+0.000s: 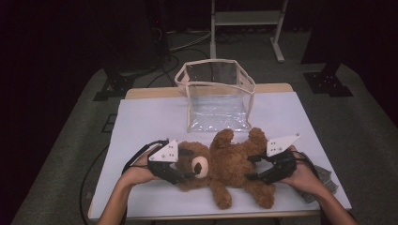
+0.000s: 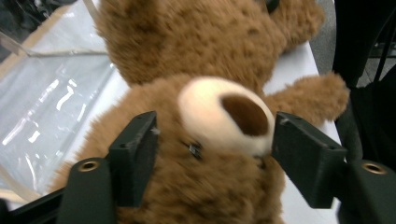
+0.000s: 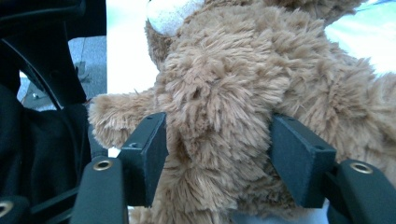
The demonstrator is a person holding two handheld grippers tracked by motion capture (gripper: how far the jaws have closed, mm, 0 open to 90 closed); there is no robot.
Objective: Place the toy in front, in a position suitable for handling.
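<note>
My desk (image 1: pixel 141 122) sits on grey carpet (image 1: pixel 61 140); dark curtains (image 1: pixel 70 28) behind, white frame (image 1: pixel 213 33) beyond far edge.

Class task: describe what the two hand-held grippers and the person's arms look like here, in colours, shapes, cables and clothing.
Both the left gripper and the right gripper are black, each with two blocky, flat-faced jaws, brass-coloured screw fittings at the jaw bases, and a pale grey three-cornered plate on top dotted with small holes. Black cables loop back from each. The forearms are bare; no sleeves show.
</note>
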